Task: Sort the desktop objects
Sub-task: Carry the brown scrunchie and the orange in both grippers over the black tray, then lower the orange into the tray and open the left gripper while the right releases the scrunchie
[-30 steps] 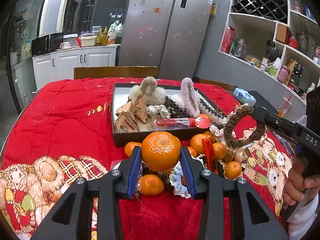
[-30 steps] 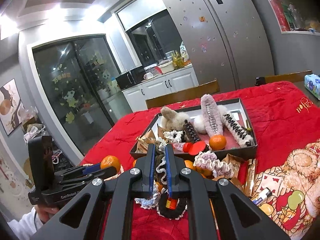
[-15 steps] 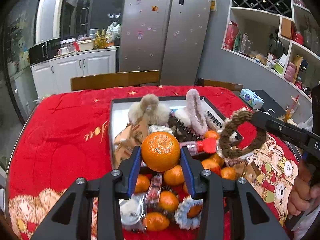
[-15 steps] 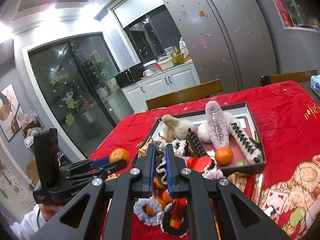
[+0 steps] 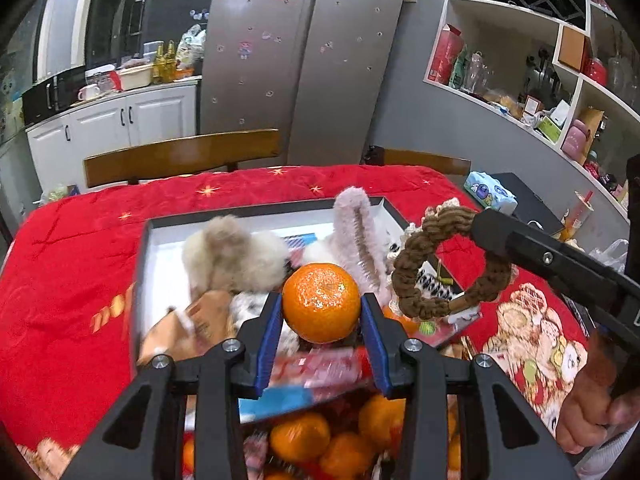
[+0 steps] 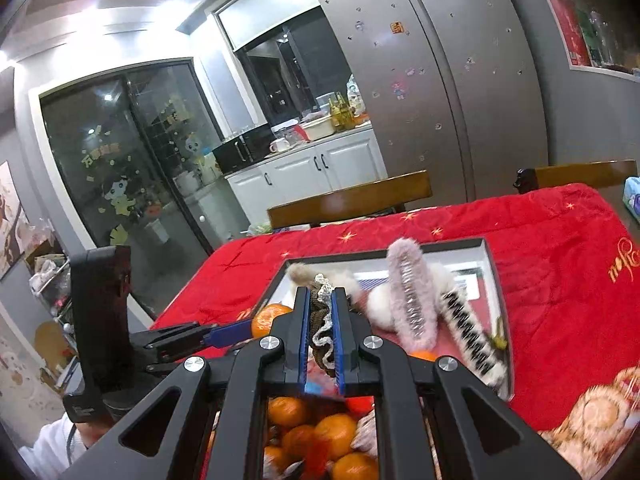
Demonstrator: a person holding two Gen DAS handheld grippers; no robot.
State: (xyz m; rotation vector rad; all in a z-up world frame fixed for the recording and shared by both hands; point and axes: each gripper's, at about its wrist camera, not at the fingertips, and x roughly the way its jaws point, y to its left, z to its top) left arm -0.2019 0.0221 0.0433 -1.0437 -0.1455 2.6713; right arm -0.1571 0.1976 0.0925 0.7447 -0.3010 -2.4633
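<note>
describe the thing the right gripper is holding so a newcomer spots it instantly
On the red quilted table, over the dark tray's right edge, the right gripper pinches a brown scrunchie. Unlike the fluffy hair clips and oranges nearby, it is a knitted ring, hanging in the air.

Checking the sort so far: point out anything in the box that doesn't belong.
One orange lies in the box among the fluffy hair clips, food mixed with hair accessories. It is partly hidden behind the pink clip. Otherwise nothing stands out.

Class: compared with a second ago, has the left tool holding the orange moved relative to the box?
Yes. The left tool with the orange has moved forward over the box, away from the loose oranges.
</note>
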